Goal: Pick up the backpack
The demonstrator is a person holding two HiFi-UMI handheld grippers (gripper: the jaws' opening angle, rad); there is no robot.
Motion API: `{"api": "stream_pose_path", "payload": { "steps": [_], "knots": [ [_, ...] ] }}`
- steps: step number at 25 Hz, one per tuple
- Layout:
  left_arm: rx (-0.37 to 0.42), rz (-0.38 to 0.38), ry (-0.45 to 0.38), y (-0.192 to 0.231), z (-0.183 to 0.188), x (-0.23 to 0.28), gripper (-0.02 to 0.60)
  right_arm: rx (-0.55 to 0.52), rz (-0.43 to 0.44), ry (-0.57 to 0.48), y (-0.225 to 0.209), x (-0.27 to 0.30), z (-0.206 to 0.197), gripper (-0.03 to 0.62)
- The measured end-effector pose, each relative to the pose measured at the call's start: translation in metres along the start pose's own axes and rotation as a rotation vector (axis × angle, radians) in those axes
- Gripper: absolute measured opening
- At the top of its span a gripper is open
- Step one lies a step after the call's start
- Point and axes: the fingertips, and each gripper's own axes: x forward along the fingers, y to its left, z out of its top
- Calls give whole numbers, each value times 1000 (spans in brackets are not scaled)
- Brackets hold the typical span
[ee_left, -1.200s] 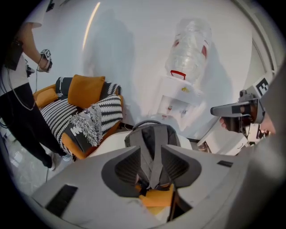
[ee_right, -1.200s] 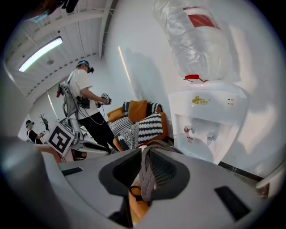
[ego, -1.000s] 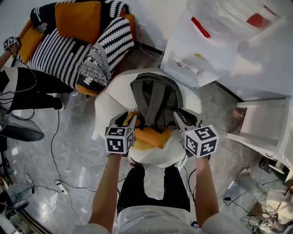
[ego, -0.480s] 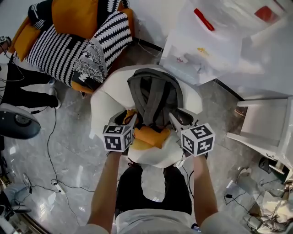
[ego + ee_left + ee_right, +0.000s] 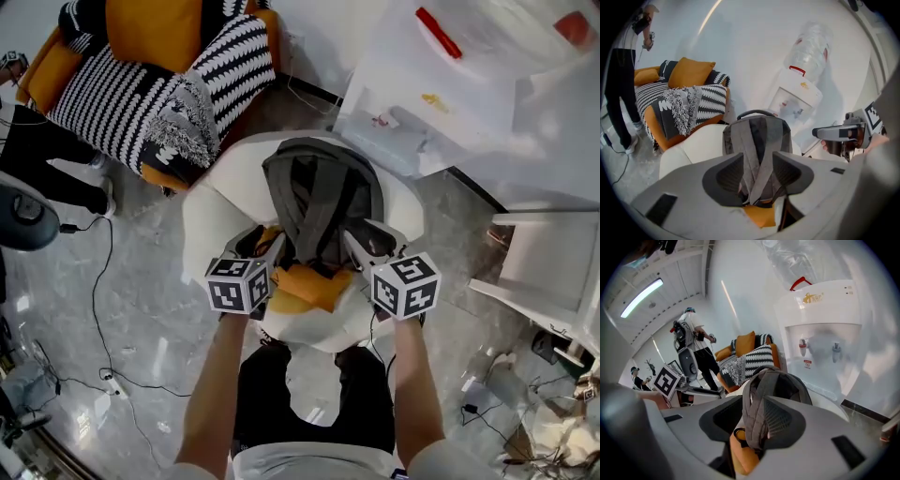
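Head view: one backpack [image 5: 319,192], one chair [image 5: 208,220].

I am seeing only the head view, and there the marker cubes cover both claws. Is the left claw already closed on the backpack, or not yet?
Observer: Not yet. The left claw is open. Its jaws have just been opening, and the two grey shoulder straps of the backpack run between them with no pad clamping them.
Operator: And the right claw, how is it?
Observer: The right claw is open as well. Its jaws have just been opening, and a bunched grey strap hangs between them.
Operator: Does the backpack have a handle on top?
Observer: Yes, a dark carry handle arches over its top edge.
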Motion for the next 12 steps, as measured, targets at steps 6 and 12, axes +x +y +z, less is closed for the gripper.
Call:
{"api": "stream_pose_path", "payload": {
  "steps": [6, 12],
  "knots": [
    [-83, -58, -28, 6, -4, 17, 216, 8, 27, -2, -3, 22, -17, 152],
    [-81, -117, -27, 13, -13, 38, 227, 7, 86, -14, -2, 43, -28, 187]
  ]
}}
